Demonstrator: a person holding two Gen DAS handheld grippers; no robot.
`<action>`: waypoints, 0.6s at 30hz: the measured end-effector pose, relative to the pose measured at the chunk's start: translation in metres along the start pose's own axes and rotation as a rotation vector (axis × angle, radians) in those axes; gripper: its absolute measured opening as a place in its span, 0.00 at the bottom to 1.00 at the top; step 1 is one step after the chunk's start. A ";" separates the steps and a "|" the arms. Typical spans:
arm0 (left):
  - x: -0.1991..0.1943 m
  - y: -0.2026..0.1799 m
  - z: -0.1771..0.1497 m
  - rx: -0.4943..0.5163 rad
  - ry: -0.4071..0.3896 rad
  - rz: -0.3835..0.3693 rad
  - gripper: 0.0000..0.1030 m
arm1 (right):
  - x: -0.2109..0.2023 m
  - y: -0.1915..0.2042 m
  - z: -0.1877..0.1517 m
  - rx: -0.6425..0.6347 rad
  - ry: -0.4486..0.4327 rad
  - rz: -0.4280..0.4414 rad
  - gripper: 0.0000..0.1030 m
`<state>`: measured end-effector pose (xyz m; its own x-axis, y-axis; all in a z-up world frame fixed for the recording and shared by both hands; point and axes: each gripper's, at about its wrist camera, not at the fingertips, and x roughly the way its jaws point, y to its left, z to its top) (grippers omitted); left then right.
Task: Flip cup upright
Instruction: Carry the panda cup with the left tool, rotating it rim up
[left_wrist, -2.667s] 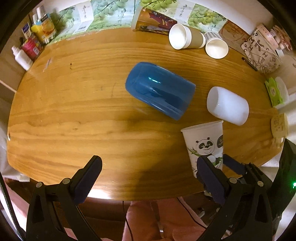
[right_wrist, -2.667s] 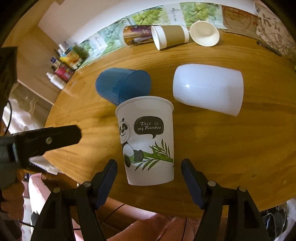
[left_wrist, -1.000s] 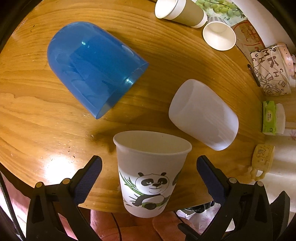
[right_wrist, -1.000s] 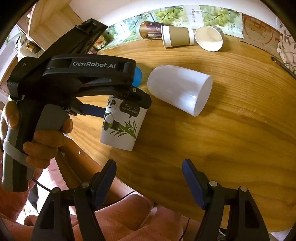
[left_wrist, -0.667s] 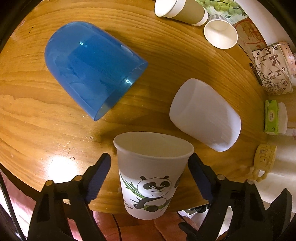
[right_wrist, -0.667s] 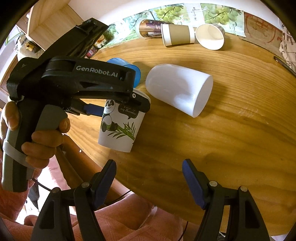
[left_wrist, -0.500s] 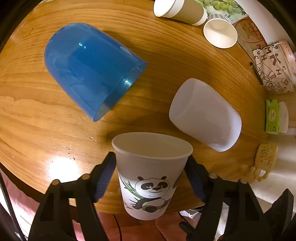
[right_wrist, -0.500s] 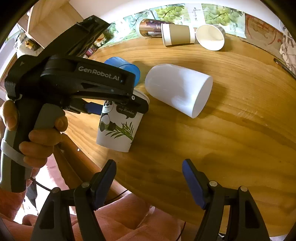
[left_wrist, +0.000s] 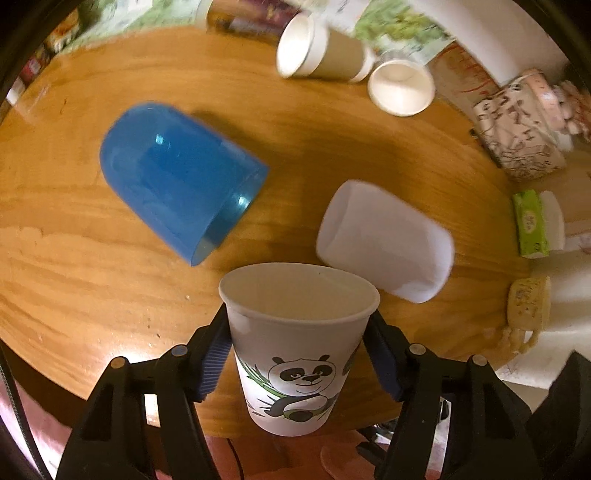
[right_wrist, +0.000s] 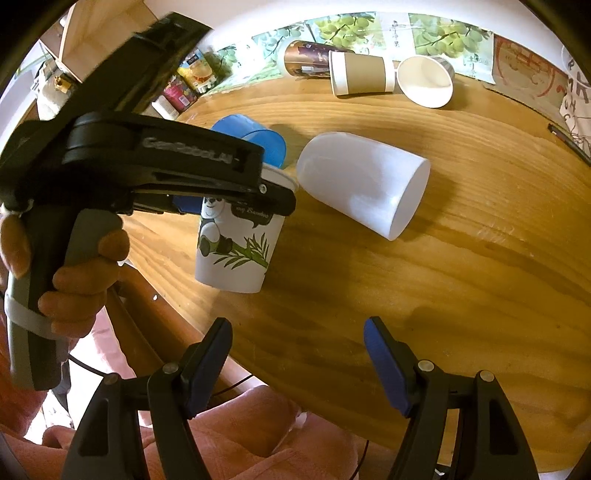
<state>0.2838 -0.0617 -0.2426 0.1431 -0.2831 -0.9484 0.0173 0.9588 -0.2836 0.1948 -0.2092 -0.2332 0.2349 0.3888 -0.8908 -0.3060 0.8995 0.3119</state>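
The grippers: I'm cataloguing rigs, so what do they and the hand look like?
Both the left gripper and right gripper have black frames, silver rivets and blue ribbed pads. The left's body bears blurred white lettering above a grey handle. The hand is bare.

The table (right_wrist: 480, 221) is of warm orange-brown wood with a clear grain, and its near edge is rounded. Bright light falls on it in the right wrist view, and in the left wrist view a white glare spot shines near the edge. Behind the table stands a white wall (right_wrist: 229, 22). Along its foot lie printed sheets with green grapes (right_wrist: 436, 33). At the far left corner is a pale wooden shelf unit (right_wrist: 92, 37).
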 end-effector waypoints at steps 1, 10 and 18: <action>-0.004 -0.001 -0.002 0.014 -0.027 -0.002 0.68 | 0.000 0.000 0.000 -0.001 -0.001 0.000 0.72; -0.040 -0.001 -0.016 0.106 -0.329 -0.028 0.68 | -0.002 0.003 -0.001 -0.012 -0.011 -0.023 0.72; -0.047 0.001 -0.028 0.119 -0.502 -0.015 0.68 | -0.004 0.004 -0.004 -0.016 -0.021 -0.053 0.72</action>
<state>0.2489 -0.0476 -0.2021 0.5987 -0.2788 -0.7509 0.1319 0.9590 -0.2509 0.1891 -0.2080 -0.2299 0.2704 0.3447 -0.8989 -0.3070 0.9159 0.2588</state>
